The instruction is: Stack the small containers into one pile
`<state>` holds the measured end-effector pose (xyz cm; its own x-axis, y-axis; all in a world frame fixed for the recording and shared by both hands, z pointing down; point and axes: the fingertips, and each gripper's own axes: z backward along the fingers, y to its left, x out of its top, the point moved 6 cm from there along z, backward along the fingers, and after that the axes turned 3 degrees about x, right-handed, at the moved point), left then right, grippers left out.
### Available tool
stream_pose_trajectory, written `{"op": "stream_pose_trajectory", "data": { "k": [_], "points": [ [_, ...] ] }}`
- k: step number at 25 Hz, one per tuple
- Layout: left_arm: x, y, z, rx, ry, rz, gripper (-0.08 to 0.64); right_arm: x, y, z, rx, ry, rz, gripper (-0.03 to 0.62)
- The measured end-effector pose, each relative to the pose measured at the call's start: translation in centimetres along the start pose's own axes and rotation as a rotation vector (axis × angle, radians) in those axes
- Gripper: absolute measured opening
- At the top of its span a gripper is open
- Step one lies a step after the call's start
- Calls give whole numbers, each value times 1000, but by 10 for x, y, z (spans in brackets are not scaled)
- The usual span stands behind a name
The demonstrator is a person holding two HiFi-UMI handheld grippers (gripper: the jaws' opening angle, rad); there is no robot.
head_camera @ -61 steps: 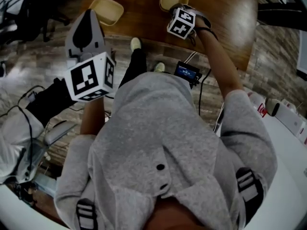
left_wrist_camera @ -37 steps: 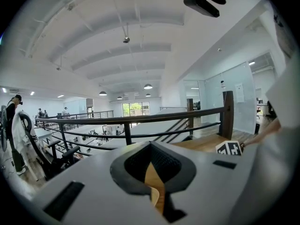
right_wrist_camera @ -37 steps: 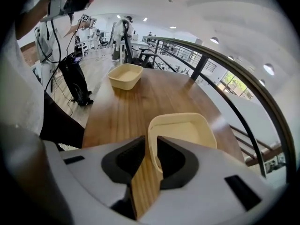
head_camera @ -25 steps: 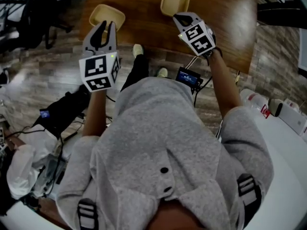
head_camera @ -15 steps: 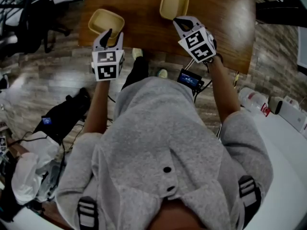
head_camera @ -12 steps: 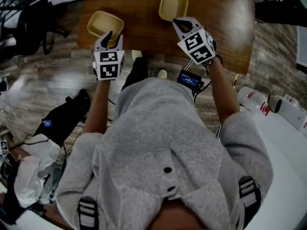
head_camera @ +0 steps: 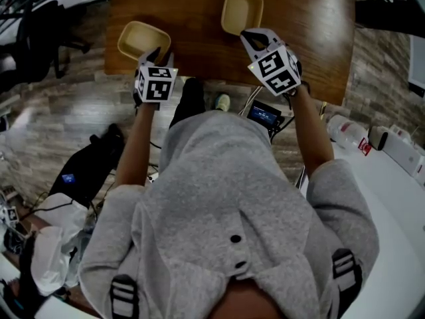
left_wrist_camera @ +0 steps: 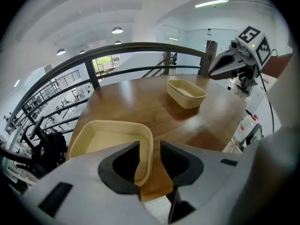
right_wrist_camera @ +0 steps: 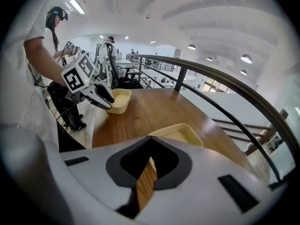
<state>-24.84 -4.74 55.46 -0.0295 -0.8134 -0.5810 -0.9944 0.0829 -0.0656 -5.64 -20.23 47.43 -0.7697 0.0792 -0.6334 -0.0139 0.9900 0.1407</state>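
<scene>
Moved: my left gripper (head_camera: 154, 52) has come down from high in front of my chest, where it loomed large in the head view. It is now at the near rim of the left beige container (head_camera: 139, 37). My right gripper (head_camera: 247, 36) has kept its place.
Left jaws: they have just been opening and now stand wide apart. One jaw is over the container's hollow and the other is outside it above the wooden table (head_camera: 199, 25). The container's right-hand wall rises between them, and neither pad presses on it.
Left container: it sits upright and mouth up near the table's near edge, at about 11 o'clock from my chest in the head view. My left jaws are at its 5 o'clock corner.
Right jaws: the tips are drawn together at the 7 o'clock corner of the right beige container (head_camera: 242, 8). Its thin pale wall runs into the slit between the pads, so I read them as clamped on that rim.
Right container: it sits upright on the same table at about 12 o'clock from my chest. It is well apart from the left container, off toward that one's 2 o'clock.
Pile: the two containers stand separately, neither inside the other.
Cross views: the left gripper view shows my right gripper at 2 o'clock. The right gripper view shows my left gripper at 9 o'clock, its tips over the left container's rim.
Surroundings: a dark curved railing (left_wrist_camera: 140, 46) runs beyond the table's far edge, and a plank floor (head_camera: 66, 125) lies below.
</scene>
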Motion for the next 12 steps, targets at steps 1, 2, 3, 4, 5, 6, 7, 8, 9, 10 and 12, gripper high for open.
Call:
{"op": "stream_pose_trajectory", "data": {
  "k": [1,2,3,4,5,6,7,8,9,10,12],
  "points": [
    [0,1,-6,-6,16,-6,146,-1,-1,-2,4,4,-1,15],
    [-1,1,-10,-10,29,-8,146,-1,0,-3,6,7,-2,15],
    [-2,1,-12,-13,40,-6,144,-2,0,-3,8,8,-3,15],
    [-3,1,-13,-14,49,-2,143,-2,1,-3,9,9,-5,15],
    [-3,0,-13,-12,57,0,137,-2,1,-2,9,9,-6,15],
    [-4,0,-13,-8,66,-1,121,-2,2,-1,9,8,-6,15],
    [-4,0,-13,-3,73,-6,99,-3,1,0,8,7,-6,15],
    [-4,0,-12,3,79,-10,80,-3,1,1,7,6,-5,15],
    [-5,-1,-12,7,84,-13,55,-3,1,1,6,7,-4,15],
    [-5,-1,-12,8,89,-17,44,-4,1,2,4,8,-3,15],
    [-4,-1,-13,6,98,-26,37,-4,0,2,2,9,-1,15]
  ]
}}
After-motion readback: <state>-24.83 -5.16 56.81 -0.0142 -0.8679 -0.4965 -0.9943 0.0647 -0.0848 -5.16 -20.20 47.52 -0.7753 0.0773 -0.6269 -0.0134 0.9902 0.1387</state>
